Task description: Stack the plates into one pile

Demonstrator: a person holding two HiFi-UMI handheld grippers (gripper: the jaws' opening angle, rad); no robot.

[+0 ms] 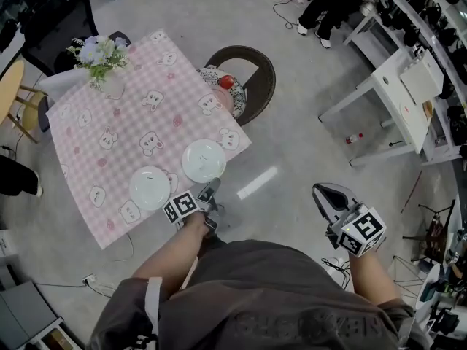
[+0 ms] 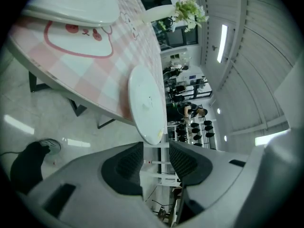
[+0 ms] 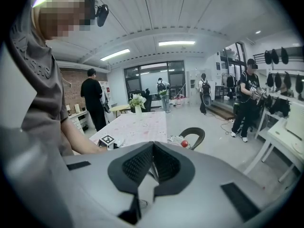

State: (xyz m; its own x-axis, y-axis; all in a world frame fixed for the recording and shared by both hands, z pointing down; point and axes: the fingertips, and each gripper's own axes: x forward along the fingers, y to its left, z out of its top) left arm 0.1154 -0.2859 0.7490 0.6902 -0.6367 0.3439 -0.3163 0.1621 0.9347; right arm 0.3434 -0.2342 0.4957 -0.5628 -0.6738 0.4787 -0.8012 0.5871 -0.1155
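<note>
Two white plates lie on the pink checked tablecloth (image 1: 124, 122) near its front corner: one (image 1: 203, 160) close to the edge, the other (image 1: 149, 188) to its left. My left gripper (image 1: 211, 187) is at the table edge just in front of the nearer plate. In the left gripper view, rolled on its side, that plate's rim (image 2: 148, 109) sits right at the tips of the open left gripper (image 2: 156, 148), not pressed by the pads; the second plate (image 2: 71, 4) is farther off. My right gripper (image 1: 322, 191) hangs over the floor at the right, right gripper (image 3: 153, 148) shut and empty.
A vase of flowers (image 1: 102, 58) stands at the table's far corner. A round dark chair (image 1: 252, 75) with a cushion and a red object (image 1: 225, 82) is behind the table. White desks (image 1: 401, 93) stand at the right, and people stand beyond.
</note>
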